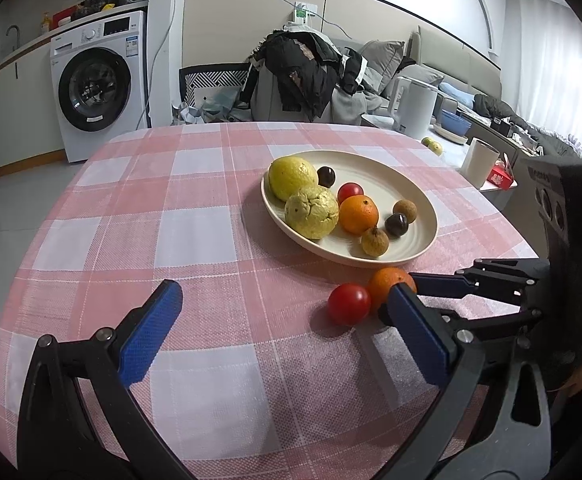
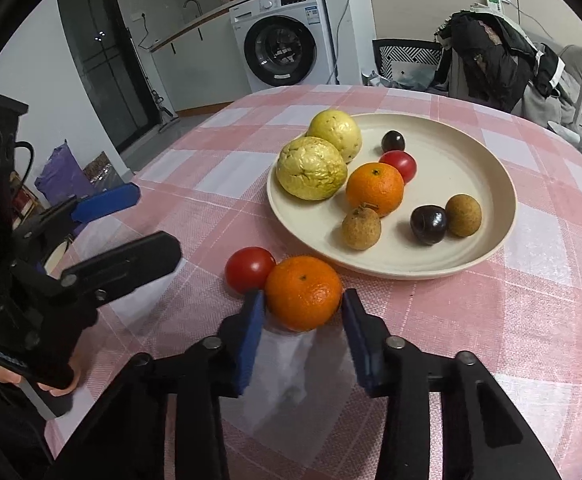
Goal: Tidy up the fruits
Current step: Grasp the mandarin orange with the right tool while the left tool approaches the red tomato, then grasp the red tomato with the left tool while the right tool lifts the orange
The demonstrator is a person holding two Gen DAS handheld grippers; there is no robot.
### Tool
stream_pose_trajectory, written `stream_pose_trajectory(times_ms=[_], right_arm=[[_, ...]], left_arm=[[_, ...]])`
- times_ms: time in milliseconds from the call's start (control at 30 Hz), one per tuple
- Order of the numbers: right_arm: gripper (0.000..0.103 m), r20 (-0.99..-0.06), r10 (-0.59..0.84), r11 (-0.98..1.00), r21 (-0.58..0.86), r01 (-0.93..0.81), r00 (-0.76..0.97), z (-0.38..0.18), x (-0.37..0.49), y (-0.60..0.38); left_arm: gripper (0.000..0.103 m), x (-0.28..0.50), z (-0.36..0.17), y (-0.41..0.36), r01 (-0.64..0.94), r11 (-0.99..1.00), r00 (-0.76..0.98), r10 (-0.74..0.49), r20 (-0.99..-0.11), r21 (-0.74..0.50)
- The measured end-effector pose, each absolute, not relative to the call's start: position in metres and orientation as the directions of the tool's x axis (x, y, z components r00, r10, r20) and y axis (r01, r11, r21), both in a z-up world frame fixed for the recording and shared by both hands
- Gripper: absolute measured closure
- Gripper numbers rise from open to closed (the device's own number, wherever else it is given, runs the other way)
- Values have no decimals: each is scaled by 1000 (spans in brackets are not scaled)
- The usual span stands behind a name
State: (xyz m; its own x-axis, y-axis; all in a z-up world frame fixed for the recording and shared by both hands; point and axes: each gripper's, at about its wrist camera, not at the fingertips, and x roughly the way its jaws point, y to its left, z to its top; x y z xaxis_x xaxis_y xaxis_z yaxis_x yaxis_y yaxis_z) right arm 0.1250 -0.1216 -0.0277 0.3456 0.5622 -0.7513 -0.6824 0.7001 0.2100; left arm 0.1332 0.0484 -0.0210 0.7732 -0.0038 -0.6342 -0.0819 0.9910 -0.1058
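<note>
A cream plate [image 2: 471, 152] [image 1: 415, 188] on the pink checked tablecloth holds two yellow guavas, an orange, a red tomato, two dark plums and two brown longans. Outside the plate lie a loose orange [image 2: 303, 293] [image 1: 387, 282] and a red tomato [image 2: 249, 268] [image 1: 348, 304], touching each other. My right gripper [image 2: 303, 312] is open with a blue finger on each side of the loose orange, close to it. My left gripper [image 1: 287, 300] is wide open and empty, hovering over the cloth left of the tomato.
The table edge is near on the left. Beyond the table's far right are a white kettle [image 1: 413, 108], a blue bowl [image 1: 455, 120], a white cup [image 1: 479, 162]. A chair heaped with clothes [image 1: 303, 72] stands behind the table.
</note>
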Motion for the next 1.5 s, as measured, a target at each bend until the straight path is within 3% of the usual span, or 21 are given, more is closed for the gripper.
stream_pose_trajectory(times_ms=[733, 1033, 1300, 1367, 1500], right_arm=[[65, -646, 619, 718, 235, -655, 446, 16, 120, -167], [65, -645, 617, 724, 243, -645, 450, 18, 126, -172], [65, -649, 614, 727, 244, -642, 449, 16, 127, -173], [65, -650, 613, 729, 244, -640, 450, 15, 127, -173], [65, -652, 610, 732, 245, -636, 450, 14, 127, -173]], left_arm=[[2, 148, -41, 17, 28, 999, 682, -46, -729, -38], [39, 171, -60, 4, 68, 996, 611, -93, -786, -64], [70, 180, -63, 2, 93, 992, 612, -120, -782, -80], [75, 179, -63, 2, 104, 990, 612, -136, -779, -92], [75, 177, -61, 3, 105, 990, 616, -138, -776, -93]])
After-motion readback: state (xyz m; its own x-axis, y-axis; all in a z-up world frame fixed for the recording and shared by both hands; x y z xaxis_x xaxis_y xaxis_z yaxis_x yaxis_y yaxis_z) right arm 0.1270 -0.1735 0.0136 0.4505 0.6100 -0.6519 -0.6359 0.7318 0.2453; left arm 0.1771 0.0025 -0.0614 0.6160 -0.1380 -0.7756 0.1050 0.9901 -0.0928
